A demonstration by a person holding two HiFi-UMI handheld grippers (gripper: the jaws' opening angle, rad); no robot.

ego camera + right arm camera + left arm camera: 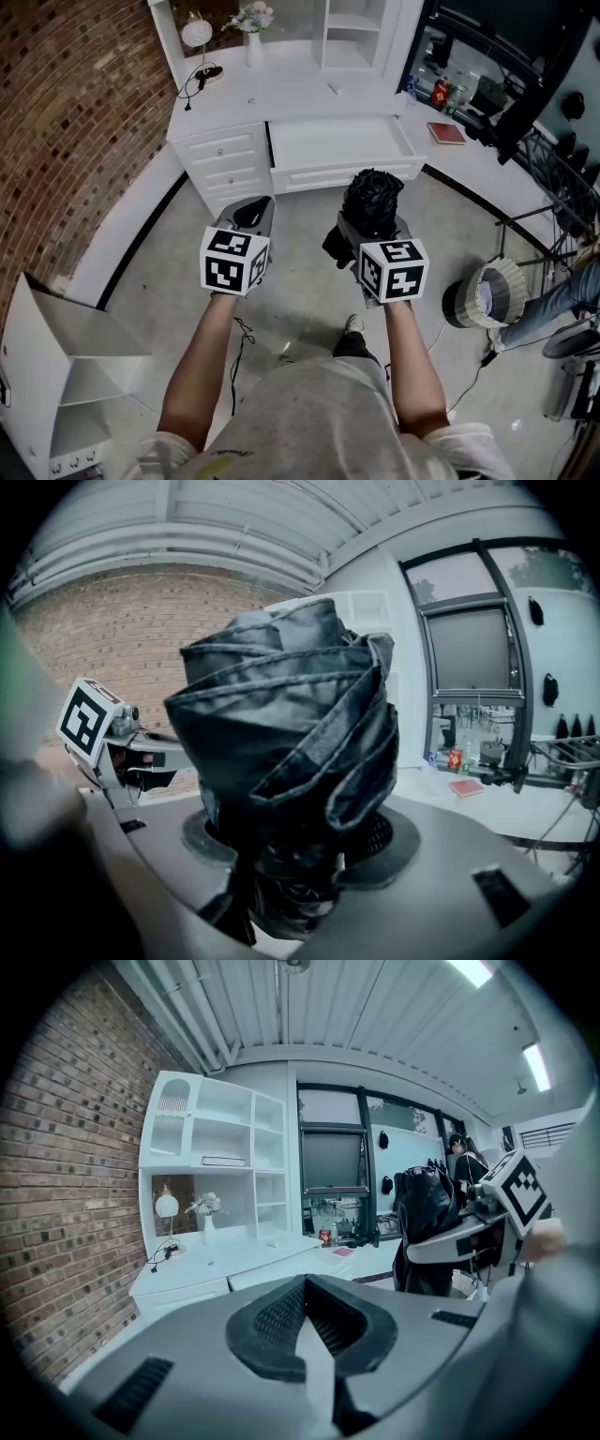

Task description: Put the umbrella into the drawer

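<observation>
a brick wall (75, 112) flanks the white counter (281, 89) that wraps the far corner of this room, its shelves rising behind. the wide drawer (337, 141) under the counter stands pulled open, its floor showing bare and white. the folded black umbrella (372, 199) is in the air over the grey floor, just short of the drawer's front edge, with its bunched canopy pointing toward the counter. the right gripper (367, 227) has its fingers pinching the umbrella low on the bundle, and the cloth billows past them in the right gripper view. the left gripper (253, 214) hangs beside it, apart from the umbrella, its fingers pressed together on nothing.

the carry looks close to its end. to do it well, the umbrella should likely go forward over the drawer's middle and be tipped to lie lengthwise. it should then be lowered until the cloth rests on the drawer floor before the fingers spread. loose folds could catch on the drawer's front edge, so a clear pass above it seems wise.
</observation>
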